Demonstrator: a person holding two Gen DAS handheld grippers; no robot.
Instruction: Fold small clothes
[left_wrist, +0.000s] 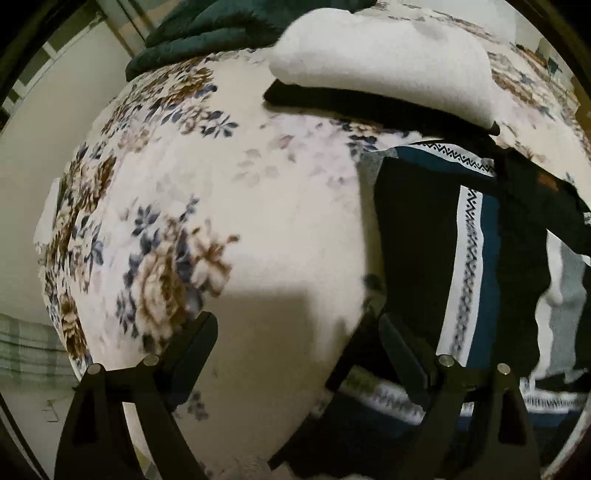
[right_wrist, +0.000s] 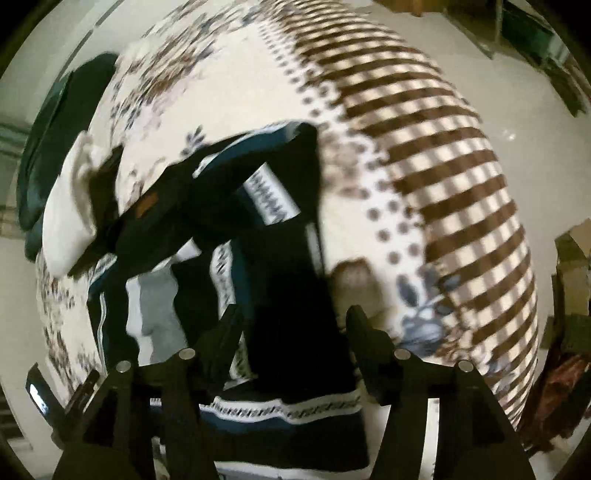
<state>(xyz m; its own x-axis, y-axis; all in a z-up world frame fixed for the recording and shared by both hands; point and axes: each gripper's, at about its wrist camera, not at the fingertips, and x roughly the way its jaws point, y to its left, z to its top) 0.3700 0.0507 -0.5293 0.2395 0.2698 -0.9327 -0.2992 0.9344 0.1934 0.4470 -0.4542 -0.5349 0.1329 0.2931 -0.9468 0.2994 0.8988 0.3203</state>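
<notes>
On the floral bedspread (left_wrist: 229, 177) lies the dark patterned garment (left_wrist: 443, 236), with the left gripper (left_wrist: 295, 343) and right gripper (right_wrist: 291, 328) above it, both sets of fingers spread, pinching nothing.

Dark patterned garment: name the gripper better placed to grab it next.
Right. The right gripper is open directly over the dark patterned garment; the left gripper mostly spans bare floral blanket.

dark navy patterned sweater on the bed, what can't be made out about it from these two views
- Left wrist view: the dark navy sweater with white zigzag bands runs off the right edge; its full outline is cut off.
- Right wrist view: motion blur smears the sweater's bands and its small brown label, so it is unreadable.
</notes>
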